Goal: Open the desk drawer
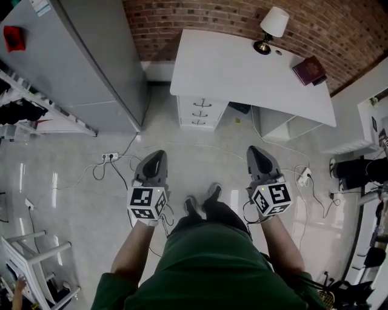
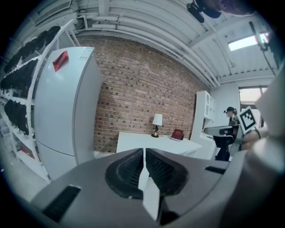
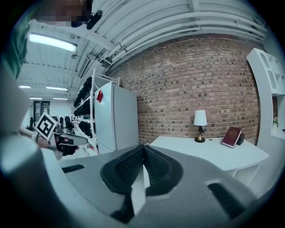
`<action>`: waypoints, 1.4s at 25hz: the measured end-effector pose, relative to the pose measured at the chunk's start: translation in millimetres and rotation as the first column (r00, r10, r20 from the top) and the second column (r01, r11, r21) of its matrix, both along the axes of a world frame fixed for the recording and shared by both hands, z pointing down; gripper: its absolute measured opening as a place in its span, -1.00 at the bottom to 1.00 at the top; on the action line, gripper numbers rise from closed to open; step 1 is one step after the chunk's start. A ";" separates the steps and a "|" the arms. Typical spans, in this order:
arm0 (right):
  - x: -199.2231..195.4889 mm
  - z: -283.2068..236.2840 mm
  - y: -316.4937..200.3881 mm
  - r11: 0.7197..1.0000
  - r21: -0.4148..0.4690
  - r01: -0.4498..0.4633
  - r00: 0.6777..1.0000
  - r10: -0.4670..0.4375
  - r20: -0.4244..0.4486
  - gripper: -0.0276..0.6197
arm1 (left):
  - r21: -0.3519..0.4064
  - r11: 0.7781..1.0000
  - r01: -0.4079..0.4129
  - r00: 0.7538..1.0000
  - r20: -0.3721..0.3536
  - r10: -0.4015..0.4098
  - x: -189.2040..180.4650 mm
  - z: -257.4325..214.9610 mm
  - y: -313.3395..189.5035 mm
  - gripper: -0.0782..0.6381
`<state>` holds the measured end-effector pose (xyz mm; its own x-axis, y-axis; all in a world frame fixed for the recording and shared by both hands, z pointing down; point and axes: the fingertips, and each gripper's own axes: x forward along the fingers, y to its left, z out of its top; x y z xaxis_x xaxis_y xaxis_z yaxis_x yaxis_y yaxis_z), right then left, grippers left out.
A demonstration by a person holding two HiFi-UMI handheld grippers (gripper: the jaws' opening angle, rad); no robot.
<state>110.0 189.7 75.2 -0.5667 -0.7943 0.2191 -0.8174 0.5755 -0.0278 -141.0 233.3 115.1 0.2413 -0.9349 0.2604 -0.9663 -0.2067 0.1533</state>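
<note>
Drawer stack [image 1: 200,112] under the left end of the white desk [image 1: 230,66], upper centre of the head view: three fronts with dark handles, all pushed in, the top edge tucked beneath the overhanging desktop and the handles too small to make out in detail. In both gripper views the drawer fronts are hidden behind each gripper's own grey body, and only the desktop shows above it. Left gripper [image 1: 156,156] [image 2: 144,153] and right gripper [image 1: 257,152] [image 3: 143,149], lower centre of the head view, well apart from the desk: each has its jaws closed together, ribbed pads meeting and clamping no object. The person's torso and forearms fill the lower edge, cut off by the frame, with the shoes [image 1: 203,206] between the grippers. On the desk stand a lamp [image 1: 271,27] and a dark red book [image 1: 309,69], in front of the brick wall [image 1: 212,15]. A tall refrigerator [image 1: 91,60] stands at upper left, just beside the desk. A power strip [image 1: 110,157] and loose cables [image 1: 91,172] lie on the glossy floor at left. Dark equipment at the right edge is cut off and cannot be told
</note>
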 end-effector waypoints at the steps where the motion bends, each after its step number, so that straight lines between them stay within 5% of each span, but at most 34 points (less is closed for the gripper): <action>1: -0.1 2.6 -3.4 1.000 -0.005 0.003 1.000 -0.003 -0.001 -0.91 | -0.004 1.000 -0.003 1.000 0.000 0.003 2.0 1.4 -3.5 -0.75; 12: -12.5 28.7 -70.8 0.996 -0.041 0.083 0.996 -0.082 0.025 -0.91 | -0.037 0.997 0.067 0.997 0.030 -0.066 -3.1 12.7 -52.0 -0.75; 27: -18.9 64.7 -189.1 0.974 -0.115 0.197 0.980 -0.194 0.036 -0.91 | -0.160 0.960 0.230 0.973 0.013 -0.231 -16.5 59.9 -137.4 -0.75; 35: -18.6 77.0 -221.9 0.963 -0.138 0.230 0.973 -0.226 0.043 -0.91 | -0.177 0.954 0.244 0.970 0.022 -0.244 -8.4 68.5 -170.9 -0.75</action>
<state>91.4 -32.1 152.1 -0.7361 -0.6057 0.3021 -0.6631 0.7349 -0.1420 -149.5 62.4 183.6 0.0117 -0.9043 0.4266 -0.9839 0.0656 0.1660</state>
